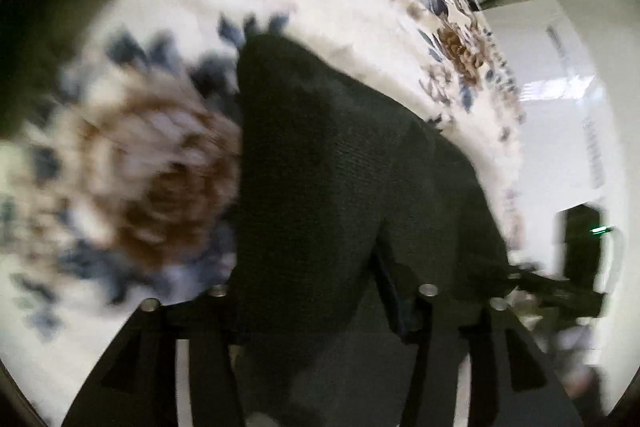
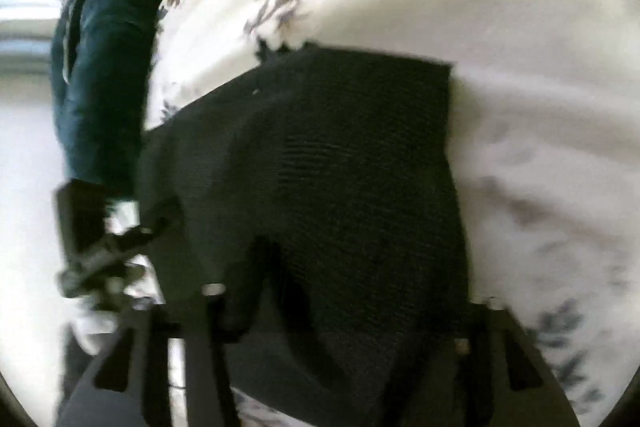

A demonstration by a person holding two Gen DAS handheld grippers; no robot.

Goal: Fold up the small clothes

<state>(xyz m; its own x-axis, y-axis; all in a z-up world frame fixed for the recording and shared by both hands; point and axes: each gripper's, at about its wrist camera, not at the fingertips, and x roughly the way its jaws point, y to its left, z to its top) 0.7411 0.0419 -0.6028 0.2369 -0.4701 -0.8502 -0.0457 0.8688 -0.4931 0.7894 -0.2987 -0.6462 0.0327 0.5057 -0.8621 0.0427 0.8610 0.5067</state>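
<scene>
Left gripper [image 1: 320, 315]: the dark garment [image 1: 340, 187] runs down between the two fingers [image 1: 208, 347] and covers the gap. The fingers appear clamped on the cloth, though the pinch line itself is hidden under the fabric. Ahead of the fingertips the garment rises to a peak, which suggests it is being held up by an edge rather than lying flat.

Right gripper [image 2: 344, 307]: the same garment [image 2: 320, 167] fills the space between its fingers [image 2: 200, 339] and spreads forward as a broad panel with a straight far edge. The fingers appear closed on the near hem; the contact is again covered by cloth.

Judgement: both grippers hold one edge so the piece can be carried over in a fold. Heavy blur in both views is consistent with motion.

Surroundings: beyond the fingertips lies a white sheet [image 2: 500, 27] printed with brown and blue flowers [image 1: 160, 187], serving as the work surface. To the left of the right fingers a dark teal bundle [image 2: 108, 59] stands at the sheet's edge, apart from the garment. A blurred black device [image 2: 96, 251], possibly the other gripper, shows at the right view's left.

Obstructions: nothing lies on the sheet ahead of the garment in these views.
</scene>
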